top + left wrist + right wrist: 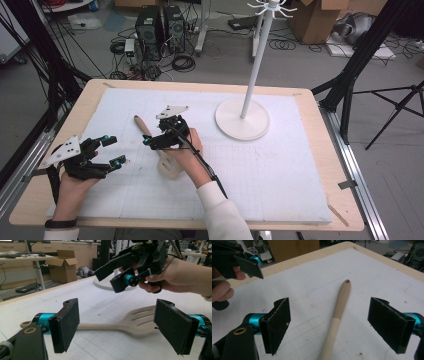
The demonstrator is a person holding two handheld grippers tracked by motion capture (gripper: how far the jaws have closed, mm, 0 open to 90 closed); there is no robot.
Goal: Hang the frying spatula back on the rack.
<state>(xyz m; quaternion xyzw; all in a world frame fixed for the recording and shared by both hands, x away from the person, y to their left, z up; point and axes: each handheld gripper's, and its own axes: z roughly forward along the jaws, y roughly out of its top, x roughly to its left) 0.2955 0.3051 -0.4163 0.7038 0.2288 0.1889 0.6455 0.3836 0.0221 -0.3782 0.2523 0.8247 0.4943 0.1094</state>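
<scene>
I see one slotted spatula (130,323) lying flat on the white mat (280,165), and one white hook stand (243,117) well apart at the far right. The spatula's long axis runs diagonally, handle end with its hole pointing to the far left, blade toward me. My left gripper (111,150) hangs wide open, empty. My right gripper (329,325), wide open and empty, straddles the handle.

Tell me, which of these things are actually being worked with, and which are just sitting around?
Likely in use:
- slotted spatula, lying on the white mat
- right gripper, open above its handle
- left gripper, open beside it

Possibly just standing by:
- white hook stand
- cardboard boxes, computer towers and cables on the floor
</scene>
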